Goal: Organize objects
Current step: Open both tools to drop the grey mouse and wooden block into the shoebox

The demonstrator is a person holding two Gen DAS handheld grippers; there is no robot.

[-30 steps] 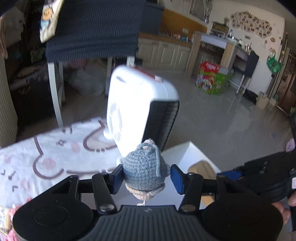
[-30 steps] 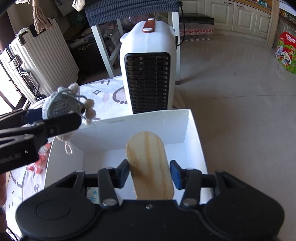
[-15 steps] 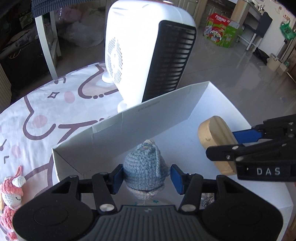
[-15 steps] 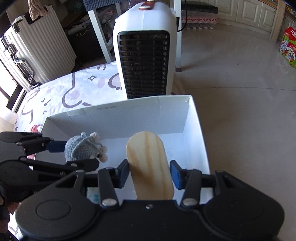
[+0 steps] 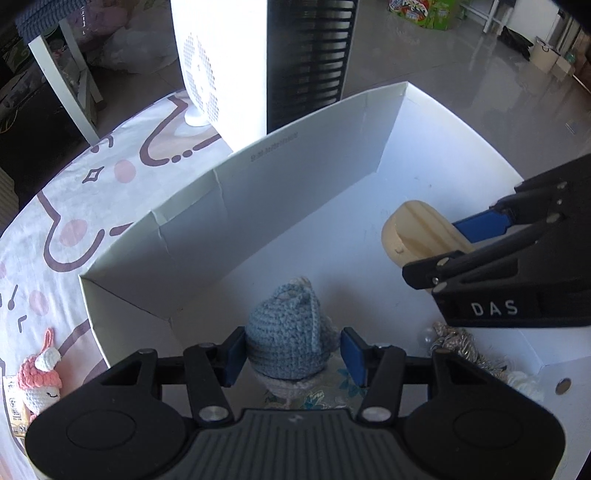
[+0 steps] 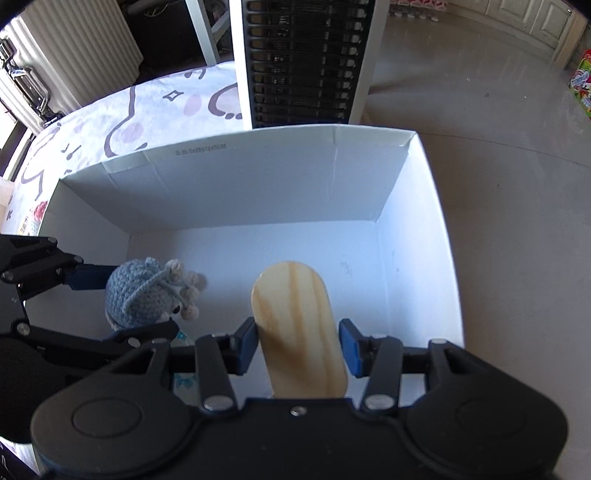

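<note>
Left gripper (image 5: 291,352) and right gripper (image 6: 297,347) steeply downward, each clamping something

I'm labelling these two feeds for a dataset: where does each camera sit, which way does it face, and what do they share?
Left wrist: on the left tongs, looking steeply down into the white box; they grip the blue crochet toy; right tongs enter from the right.
Right wrist: on the right tongs, facing down into the same box, gripping the wooden piece; left tongs at left.
Shared: box, toy, wooden piece, heater.

Glossy grey floor (image 6: 498,110) w/ sunlit glare, cream cabinets (image 6: 532,18), white heater (image 5: 221,66) nearby.
</note>
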